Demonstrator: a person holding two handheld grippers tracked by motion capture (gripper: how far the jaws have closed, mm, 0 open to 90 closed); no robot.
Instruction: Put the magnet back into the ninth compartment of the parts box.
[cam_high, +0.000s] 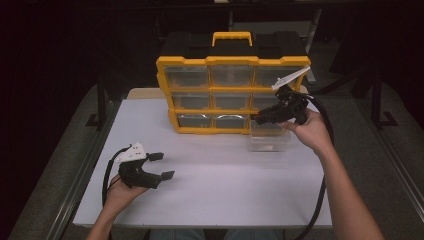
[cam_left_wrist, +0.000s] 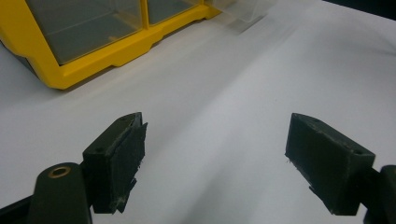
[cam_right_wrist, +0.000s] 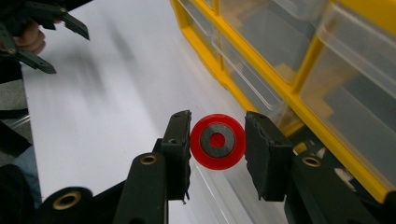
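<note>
Fingers (cam_right_wrist: 181, 140) of the right gripper (cam_right_wrist: 217, 142) pinch a red wheel (cam_right_wrist: 217, 141) above the clear drawer (cam_high: 269, 140). Left gripper (cam_high: 161, 165) fingers are spread over the counter (cam_high: 225, 185).

White table (cam_high: 215, 185) underfoot of it all, yellow organiser (cam_high: 232, 95) standing upright at the far edge with its yellow handle (cam_high: 232, 38) on top and clear drawer fronts facing this way, dark floor all round, metal frame legs (cam_high: 101, 102) at the left.
</note>
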